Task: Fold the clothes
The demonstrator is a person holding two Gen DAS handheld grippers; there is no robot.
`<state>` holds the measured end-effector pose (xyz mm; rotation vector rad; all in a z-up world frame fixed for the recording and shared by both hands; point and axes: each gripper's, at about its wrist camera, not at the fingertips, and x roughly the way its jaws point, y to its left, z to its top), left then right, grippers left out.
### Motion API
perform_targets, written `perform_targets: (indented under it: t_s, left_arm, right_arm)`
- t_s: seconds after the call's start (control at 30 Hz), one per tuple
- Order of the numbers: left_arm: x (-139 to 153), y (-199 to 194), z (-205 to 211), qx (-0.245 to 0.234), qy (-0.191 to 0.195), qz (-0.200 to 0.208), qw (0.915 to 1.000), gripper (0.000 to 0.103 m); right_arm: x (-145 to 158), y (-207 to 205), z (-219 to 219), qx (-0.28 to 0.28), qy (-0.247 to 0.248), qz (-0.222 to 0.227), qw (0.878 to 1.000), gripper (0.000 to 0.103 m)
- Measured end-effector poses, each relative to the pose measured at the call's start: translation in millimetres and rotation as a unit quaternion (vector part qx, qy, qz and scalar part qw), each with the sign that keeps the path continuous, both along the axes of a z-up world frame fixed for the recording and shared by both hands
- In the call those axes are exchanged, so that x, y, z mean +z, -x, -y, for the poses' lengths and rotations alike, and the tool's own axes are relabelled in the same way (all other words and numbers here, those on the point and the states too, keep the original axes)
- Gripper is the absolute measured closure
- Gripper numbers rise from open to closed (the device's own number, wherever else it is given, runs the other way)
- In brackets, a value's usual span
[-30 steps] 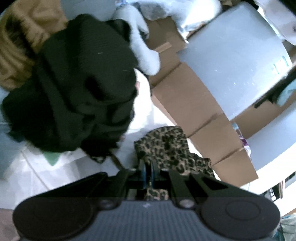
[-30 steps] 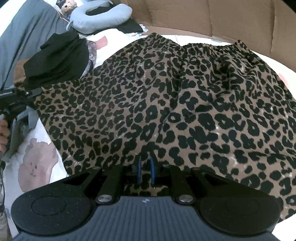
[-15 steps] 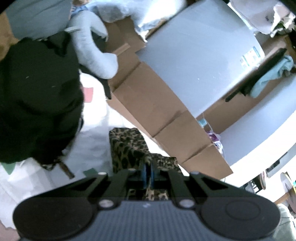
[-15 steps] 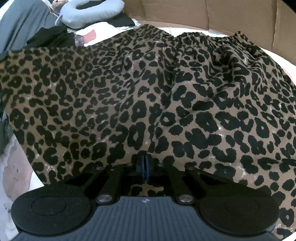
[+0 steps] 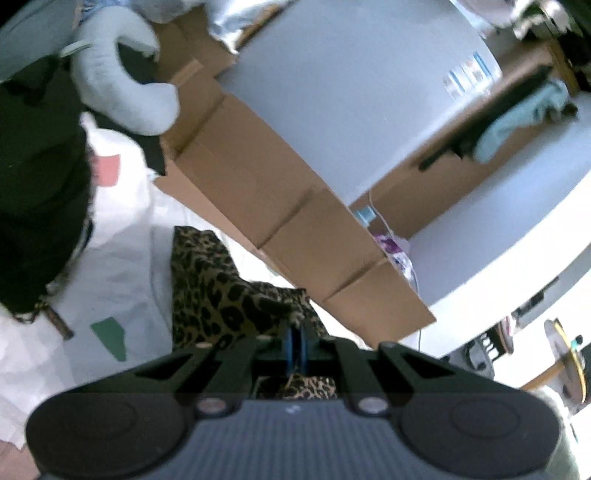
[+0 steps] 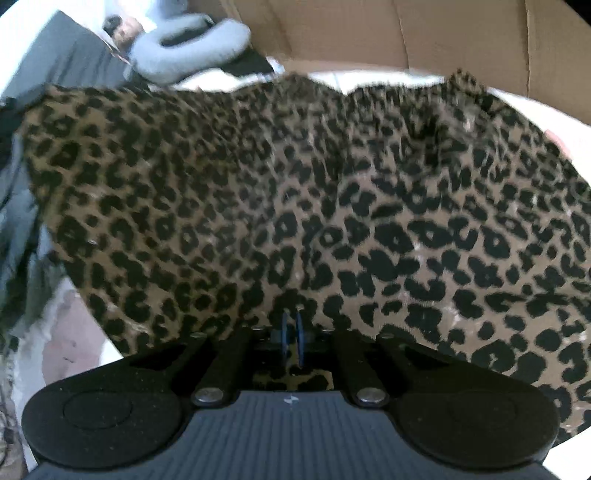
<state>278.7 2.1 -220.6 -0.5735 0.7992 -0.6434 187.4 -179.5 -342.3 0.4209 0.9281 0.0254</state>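
A leopard-print garment (image 6: 314,192) fills the right wrist view, spread and lifted over a white patterned sheet. My right gripper (image 6: 290,332) is shut on its near edge, fabric pinched between the blue pads. In the left wrist view my left gripper (image 5: 295,334) is shut on another part of the leopard-print garment (image 5: 214,288), which hangs down in a fold from the pads above the white sheet (image 5: 122,266).
A black garment (image 5: 33,206) lies in a heap at the left, with a light blue neck pillow (image 5: 122,92) behind it. A brown cardboard wall (image 5: 280,221) borders the sheet. The neck pillow (image 6: 192,51) and cardboard (image 6: 406,33) also lie beyond the garment.
My left gripper has risen and swung away with the leopard fabric, the black heap sliding off to the left. The right gripper closed on the near edge, and the garment's left side lifted.
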Motion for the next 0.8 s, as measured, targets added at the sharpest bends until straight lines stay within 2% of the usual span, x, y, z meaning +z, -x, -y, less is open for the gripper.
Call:
perform_targets:
  t_s: [0.1,0.17,0.23,0.27,0.6,0.73,0.8]
  left_arm:
    - [2,0,16,-0.012,-0.007,0.0,0.9999,0.099]
    - [2,1,24,-0.016,-0.013,-0.002,0.9998,0.099]
    - [1,2,32,-0.021,-0.016,-0.004,0.9996,0.099]
    - [1,2,36,-0.025,-0.018,-0.006,0.9995,0.099]
    - [-21,1,84,-0.074,-0.037,-0.03,0.9961,0.099]
    - [-30,0,99,-0.091,-0.042,-0.038,0.9943,0.099]
    - [-33,0,105,-0.098,-0.04,-0.043,0.9934,0.099]
  right_arm:
    - [20,4,0,-0.006,-0.011,0.031,0.999,0.097]
    - [31,4,-2,-0.007,-0.016,0.047,0.999,0.093]
    - [41,4,-3,-0.006,-0.02,0.063,0.998,0.074]
    - [47,5,-4,-0.004,-0.021,0.07,0.997,0.072]
    - [86,13,-12,0.007,-0.029,0.128,0.991,0.069]
    - [91,10,-14,0.008,-0.03,0.138,0.99,0.059]
    - [89,7,-14,0.006,-0.029,0.139,0.99,0.059]
